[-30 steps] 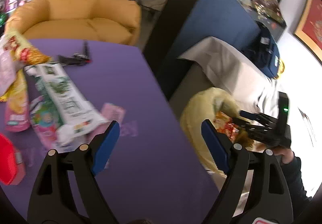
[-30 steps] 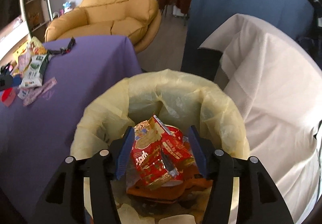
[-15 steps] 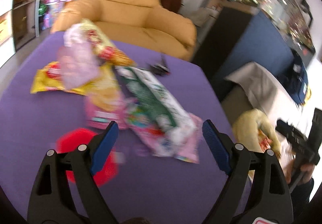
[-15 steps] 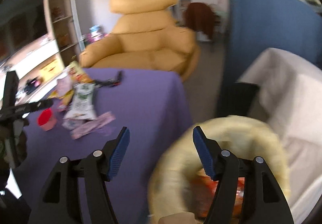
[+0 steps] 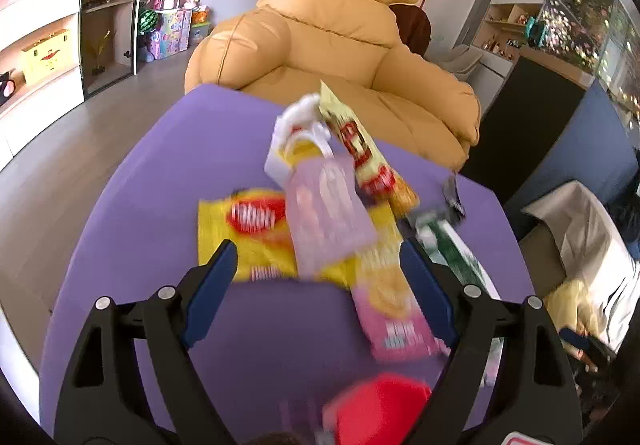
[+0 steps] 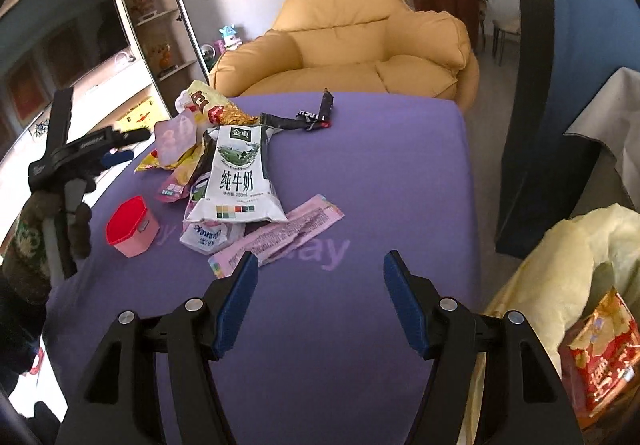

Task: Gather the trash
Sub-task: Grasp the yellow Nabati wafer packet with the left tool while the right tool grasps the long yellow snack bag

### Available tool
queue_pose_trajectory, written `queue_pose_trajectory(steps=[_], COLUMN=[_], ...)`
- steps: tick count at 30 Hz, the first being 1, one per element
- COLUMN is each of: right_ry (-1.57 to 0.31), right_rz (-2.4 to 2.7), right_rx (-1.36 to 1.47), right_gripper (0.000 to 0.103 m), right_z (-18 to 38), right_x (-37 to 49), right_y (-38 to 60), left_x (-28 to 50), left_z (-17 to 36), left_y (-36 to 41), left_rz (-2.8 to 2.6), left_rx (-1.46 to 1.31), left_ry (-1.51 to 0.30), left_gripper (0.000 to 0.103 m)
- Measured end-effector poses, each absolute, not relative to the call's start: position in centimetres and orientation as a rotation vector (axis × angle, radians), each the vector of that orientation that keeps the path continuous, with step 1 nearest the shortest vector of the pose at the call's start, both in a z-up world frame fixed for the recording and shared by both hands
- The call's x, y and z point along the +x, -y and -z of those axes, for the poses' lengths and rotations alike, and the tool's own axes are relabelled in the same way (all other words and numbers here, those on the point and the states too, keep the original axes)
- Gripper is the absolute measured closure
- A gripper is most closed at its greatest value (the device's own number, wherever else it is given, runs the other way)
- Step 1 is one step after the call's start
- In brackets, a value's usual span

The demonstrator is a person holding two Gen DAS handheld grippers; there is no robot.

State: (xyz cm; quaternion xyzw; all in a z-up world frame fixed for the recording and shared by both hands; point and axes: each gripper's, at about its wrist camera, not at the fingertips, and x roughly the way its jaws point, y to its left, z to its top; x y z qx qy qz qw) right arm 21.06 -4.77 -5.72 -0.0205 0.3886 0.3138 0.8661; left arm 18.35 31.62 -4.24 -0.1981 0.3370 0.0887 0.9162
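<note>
Trash lies piled on the purple table [image 6: 360, 173]: a white milk pouch [image 6: 238, 177], a pink wrapper [image 6: 280, 235], a red-lidded cup [image 6: 130, 225], yellow snack bags [image 5: 248, 229] and a pale pink pouch [image 5: 326, 213]. My left gripper [image 5: 316, 285] is open and empty just before the yellow bags; it also shows in the right wrist view [image 6: 100, 149]. My right gripper [image 6: 316, 301] is open and empty above the table's near edge. The yellow-lined bin [image 6: 560, 269] stands at the right with a red snack bag [image 6: 600, 349] in it.
A tan armchair [image 6: 352, 45] stands behind the table. A blue partition [image 6: 568, 45] and a white-draped piece [image 6: 616, 133] are at the right. Shelves [image 5: 48, 25] line the left wall. A black wrapper [image 6: 308, 117] lies at the table's far side.
My left gripper has swung left from the bin side over the pile to the yellow bags. My right gripper has lifted off the bin, left the red bag there, and turned toward the table.
</note>
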Motion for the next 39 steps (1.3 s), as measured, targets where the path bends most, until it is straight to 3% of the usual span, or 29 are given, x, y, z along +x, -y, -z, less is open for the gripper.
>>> queue_pose_trajectory(steps=[7,14,16,21,26,35,39], right_ry=[-0.751,-0.849,-0.876,-0.798,-0.774,-0.872,-0.91], right_rz=[-0.606,-0.599,-0.6,-0.785,-0.967,-1.008,-0.986], right_rx=[-0.096,-0.092,-0.112,-0.216,-0.329,-0.449,-0.435], right_gripper=[0.041,0.041,0.041,0.041,0.041,0.041,0.041], right_z=[4.7,4.3,3.7,2.0,2.3,4.9,5.5], right_x=[22.8,29.0,30.2,31.2,32.0,35.9,37.2], right_y=[3.0,-1.0,-2.8,-7.9,-13.6,-22.7,-24.3], left_x=[22.6,24.4,24.8,24.5,21.9,18.7,18.1], left_z=[3.9,5.2,5.6,6.8,6.8,7.1,7.1], left_y=[-32.2,-32.5,-32.7,-33.3,-33.3,-33.1,-33.6], left_rz=[-0.181,-0.198,-0.185,-0.096,-0.037,0.009,0.014], left_rx=[-0.356,-0.405,-0.41,-0.479,-0.499,-0.488,-0.51], left_ry=[-0.717,-0.783,-0.81,-0.871,-0.87,-0.887,-0.867], left_gripper=[0.024,0.027,0.033,0.073,0.089,0.091,0.07])
